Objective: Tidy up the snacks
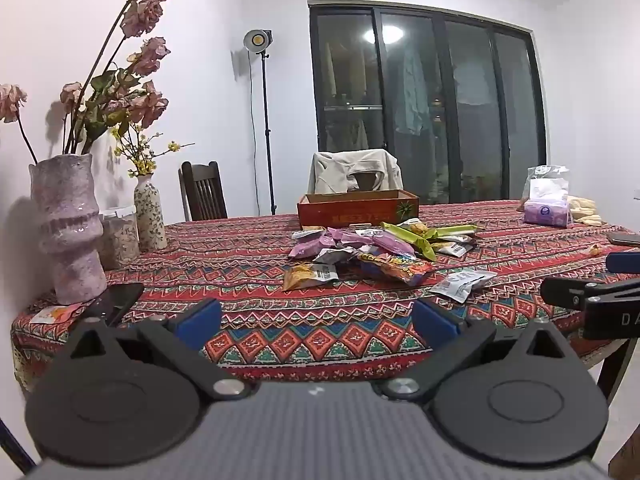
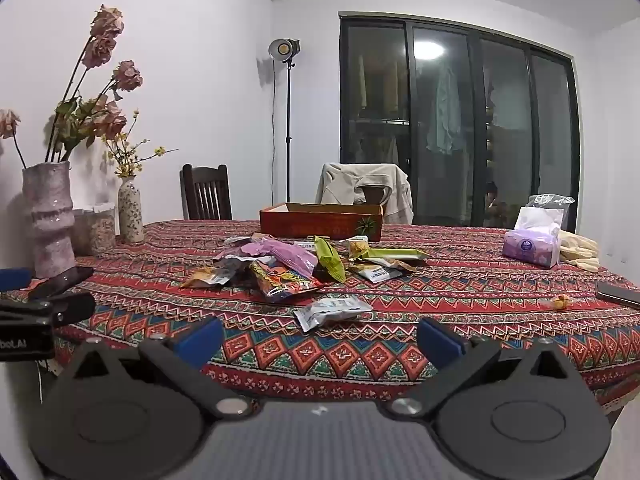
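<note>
A loose heap of snack packets [image 1: 376,250] [image 2: 288,262] lies mid-table: purple, green, orange and silver bags. One white-silver packet [image 1: 462,282] [image 2: 332,310] sits apart, nearest the front edge. Behind the heap stands an open orange box [image 1: 358,210] [image 2: 320,220]. My left gripper [image 1: 316,320] hovers at the table's near edge, open and holding nothing. My right gripper [image 2: 320,340] is open too, nothing between its blue pads, just short of the white-silver packet. Each gripper shows at the edge of the other's view.
A patterned tablecloth [image 1: 280,320] covers the table. Two vases with flowers [image 1: 68,224] [image 2: 48,216] and a dark phone [image 1: 114,300] stand at the left. A tissue pack [image 2: 532,246], gloves and another phone [image 2: 618,294] lie at the right. Two chairs stand behind.
</note>
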A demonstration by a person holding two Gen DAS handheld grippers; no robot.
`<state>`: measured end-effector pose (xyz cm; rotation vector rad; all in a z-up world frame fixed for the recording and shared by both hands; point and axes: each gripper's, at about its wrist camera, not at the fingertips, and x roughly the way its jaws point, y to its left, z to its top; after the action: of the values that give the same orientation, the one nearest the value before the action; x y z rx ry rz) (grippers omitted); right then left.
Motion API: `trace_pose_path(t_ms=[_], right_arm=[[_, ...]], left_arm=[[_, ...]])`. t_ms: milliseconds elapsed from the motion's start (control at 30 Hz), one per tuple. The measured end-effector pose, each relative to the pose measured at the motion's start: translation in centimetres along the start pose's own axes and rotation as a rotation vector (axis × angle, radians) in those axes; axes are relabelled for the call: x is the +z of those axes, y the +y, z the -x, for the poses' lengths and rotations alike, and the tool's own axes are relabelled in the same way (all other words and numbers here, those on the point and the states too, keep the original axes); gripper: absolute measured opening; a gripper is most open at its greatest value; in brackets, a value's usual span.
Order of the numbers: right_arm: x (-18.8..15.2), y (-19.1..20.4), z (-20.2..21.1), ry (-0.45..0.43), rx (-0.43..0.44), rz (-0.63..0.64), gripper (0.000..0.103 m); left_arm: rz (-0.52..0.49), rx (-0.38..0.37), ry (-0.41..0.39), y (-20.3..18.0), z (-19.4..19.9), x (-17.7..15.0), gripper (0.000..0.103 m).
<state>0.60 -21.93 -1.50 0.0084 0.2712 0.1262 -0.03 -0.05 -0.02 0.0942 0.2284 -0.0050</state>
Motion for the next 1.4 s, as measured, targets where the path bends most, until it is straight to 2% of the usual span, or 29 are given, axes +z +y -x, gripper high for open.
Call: trace_pose_path(t_ms=[367, 433, 767, 1400], right_arm=[[-0.2, -0.3, 0.0, 0.005, 0.011, 0.011, 0.103], [0.1, 0.4, -0.1, 0.007, 0.01, 0.019, 0.103], [-0.1, 0.5, -0.4, 0.024, 0.022, 0.019, 0.103], [-0.1, 0.7, -0.3, 0.026, 0.022, 0.022, 0.103]], left_arm=[[0.016, -0.003, 0.018, -0.8, -0.2, -0.3, 0.103], [0.025, -0.014, 0.031, 0.1, -0.5, -0.2, 0.103], [0.026, -0.013, 0.051, 0.3, -0.6, -0.3, 0.103], [0.019, -0.016, 0.052, 0.2, -0.7, -0.1, 0.103]])
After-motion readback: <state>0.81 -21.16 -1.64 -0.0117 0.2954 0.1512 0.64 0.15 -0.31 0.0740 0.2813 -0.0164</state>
